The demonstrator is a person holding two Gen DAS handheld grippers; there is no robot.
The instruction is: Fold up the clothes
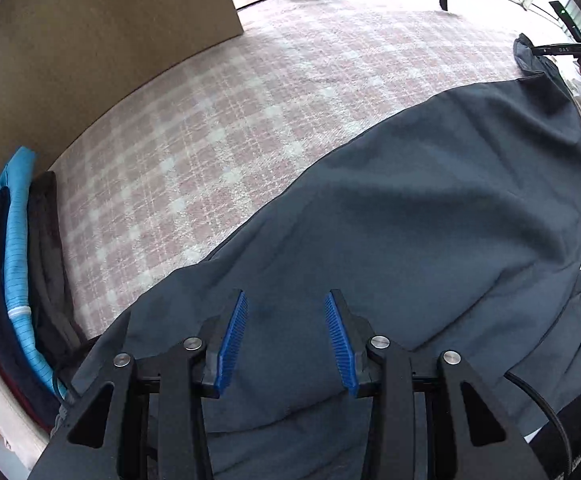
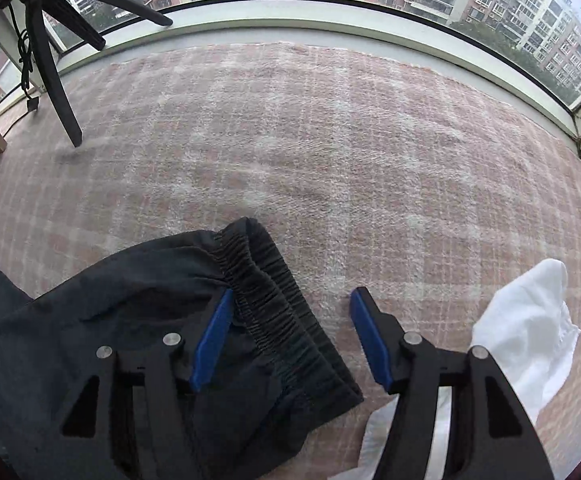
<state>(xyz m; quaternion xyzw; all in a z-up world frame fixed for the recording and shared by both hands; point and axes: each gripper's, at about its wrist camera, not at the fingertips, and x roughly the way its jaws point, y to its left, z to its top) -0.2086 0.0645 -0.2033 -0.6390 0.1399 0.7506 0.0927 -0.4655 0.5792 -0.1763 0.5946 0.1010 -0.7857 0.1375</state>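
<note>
While both grippers point steeply down at the checked carpet (image 2: 330,140), the left gripper (image 1: 286,336) hovers w/ jaws part-open over the dark garment (image 1: 430,216), fabric between them but not pinched. Right gripper (image 2: 290,336) is released, elastic waistband (image 2: 274,300) between its blue pads, left pad touching. White cloth (image 2: 526,320) is cut off at frame edge.

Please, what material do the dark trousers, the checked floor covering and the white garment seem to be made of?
Dark trousers: probably thin woven synthetic, matte, smooth with soft creases; its waistband looks like gathered elastic, ribbed.
Checked floor covering: seemingly a fuzzy pile textile, pink and white; the fibre cannot be told.
White garment: thin light fabric, perhaps cotton, crumpled.
</note>
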